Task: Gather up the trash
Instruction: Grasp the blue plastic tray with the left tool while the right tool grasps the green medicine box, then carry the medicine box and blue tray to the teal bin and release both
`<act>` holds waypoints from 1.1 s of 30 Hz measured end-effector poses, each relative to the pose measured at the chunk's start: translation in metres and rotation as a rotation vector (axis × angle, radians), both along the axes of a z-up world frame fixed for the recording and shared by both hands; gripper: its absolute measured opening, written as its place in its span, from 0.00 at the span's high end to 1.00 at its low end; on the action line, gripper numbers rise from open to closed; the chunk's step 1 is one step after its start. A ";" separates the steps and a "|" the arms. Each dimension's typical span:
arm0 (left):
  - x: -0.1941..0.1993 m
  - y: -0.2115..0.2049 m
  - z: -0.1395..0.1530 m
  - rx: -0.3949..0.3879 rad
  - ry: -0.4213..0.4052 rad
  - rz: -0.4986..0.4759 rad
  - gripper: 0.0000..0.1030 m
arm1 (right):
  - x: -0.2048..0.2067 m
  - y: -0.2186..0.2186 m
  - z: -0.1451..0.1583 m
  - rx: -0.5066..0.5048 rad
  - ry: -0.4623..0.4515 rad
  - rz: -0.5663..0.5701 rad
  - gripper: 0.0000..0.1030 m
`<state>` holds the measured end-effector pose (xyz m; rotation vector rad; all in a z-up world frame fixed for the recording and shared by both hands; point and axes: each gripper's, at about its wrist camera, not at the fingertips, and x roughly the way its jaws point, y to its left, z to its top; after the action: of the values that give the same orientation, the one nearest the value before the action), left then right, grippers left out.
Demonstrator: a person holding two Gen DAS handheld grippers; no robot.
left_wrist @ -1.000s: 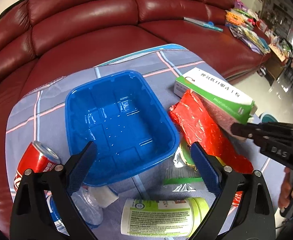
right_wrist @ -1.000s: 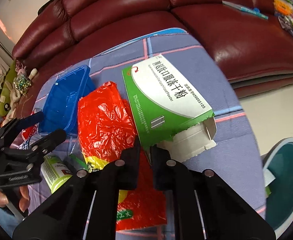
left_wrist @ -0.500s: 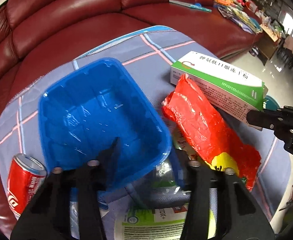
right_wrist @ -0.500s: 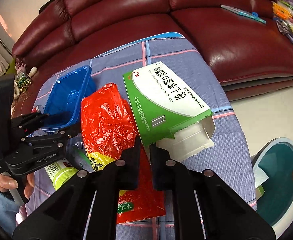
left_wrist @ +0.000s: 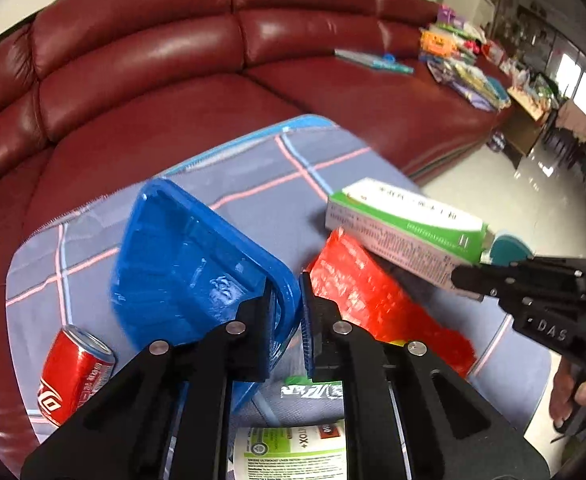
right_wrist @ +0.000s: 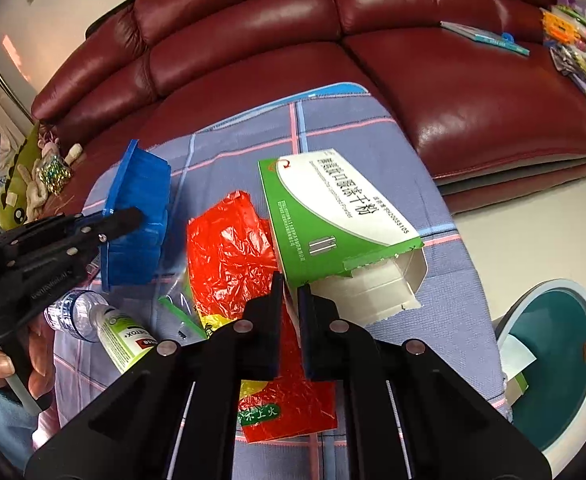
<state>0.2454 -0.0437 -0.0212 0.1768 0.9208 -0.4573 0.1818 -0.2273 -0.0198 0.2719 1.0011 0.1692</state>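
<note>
- Two claws, each loaded; landmark: teal bin (right_wrist: 549, 364) on the floor off the surface's (right_wrist: 345, 128) right edge.
- Left claw (left_wrist: 287, 320): jaws just closed on the near rim of the blue tray (left_wrist: 189, 256), now tilted off the surface; farthest from the bin.
- Right claw (right_wrist: 289, 312): narrow, pinching the torn end of the green box (right_wrist: 333, 216); nearer the bin, long axis running away from the claw.
- Red bag (right_wrist: 233, 256), soda can (left_wrist: 73, 372), bottle (right_wrist: 121, 336): uncollected, left of the bin.
</note>
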 end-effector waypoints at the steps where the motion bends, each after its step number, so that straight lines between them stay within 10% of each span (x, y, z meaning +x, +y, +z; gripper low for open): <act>1: -0.001 0.001 0.004 -0.010 -0.006 0.006 0.90 | -0.001 -0.001 0.002 0.002 -0.003 -0.003 0.93; 30: -0.084 -0.039 0.071 -0.104 -0.073 -0.064 0.89 | -0.072 -0.034 0.045 0.024 -0.056 -0.032 0.94; 32: -0.087 -0.038 0.067 -0.105 -0.063 -0.063 0.89 | -0.076 -0.037 0.034 0.031 -0.027 -0.035 0.86; 33: -0.088 -0.038 0.066 -0.103 -0.062 -0.064 0.89 | -0.078 -0.039 0.029 0.045 -0.011 -0.031 0.65</act>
<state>0.1570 -0.0819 0.0445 0.1260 0.8310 -0.5547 0.1033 -0.2665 0.0093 0.3278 0.9825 0.1649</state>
